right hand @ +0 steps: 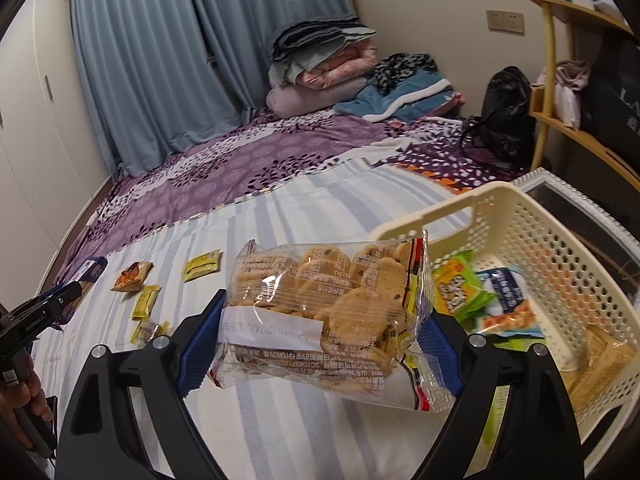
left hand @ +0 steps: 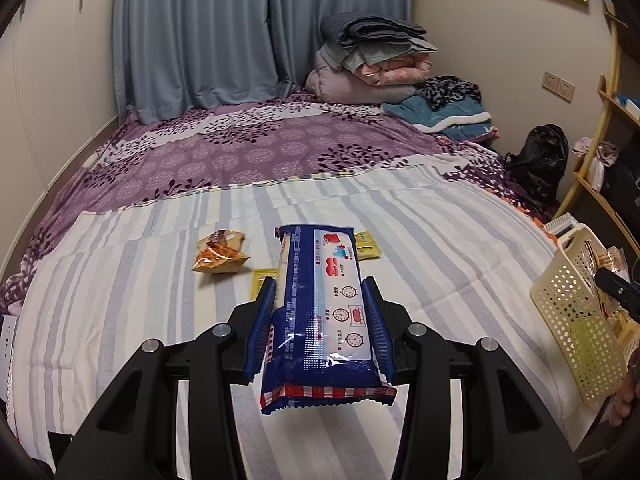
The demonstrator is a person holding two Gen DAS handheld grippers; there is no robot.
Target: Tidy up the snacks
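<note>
The bed (left hand: 280,208) fills both views, a striped sheet (right hand: 280,420) laid over its purple patterned cover, with folded bedding (left hand: 372,60) stacked at 12 o'clock by the blue curtains (left hand: 200,32). The cream perforated basket (right hand: 560,272) sits at 3 o'clock; only the right wrist view looks into it, showing a green snack packet (right hand: 456,284) and a blue-and-white packet (right hand: 506,292) on its floor, while the left wrist view shows just its outer wall at the bed's edge. The left claw (left hand: 320,312) is closed on a long blue packet (left hand: 320,304), its blue pads pressing both long sides, the packet lifted off the sheet and pointing toward 12 o'clock. The right claw (right hand: 320,320) stands wide, yet its pads grip the ends of a clear bag of cookies (right hand: 328,316), held above the sheet just at the basket's near rim. On the sheet at 10 to 11 o'clock lie an orange snack pouch (left hand: 220,256) and small yellow sachets (right hand: 202,266); the right wrist view shows three sachets plus a small clear-wrapped sweet (right hand: 150,330), whereas the left wrist view has the blue packet covering part of them. At 9 o'clock in the right wrist view a hand (right hand: 24,404) holds the other claw's handle.
</note>
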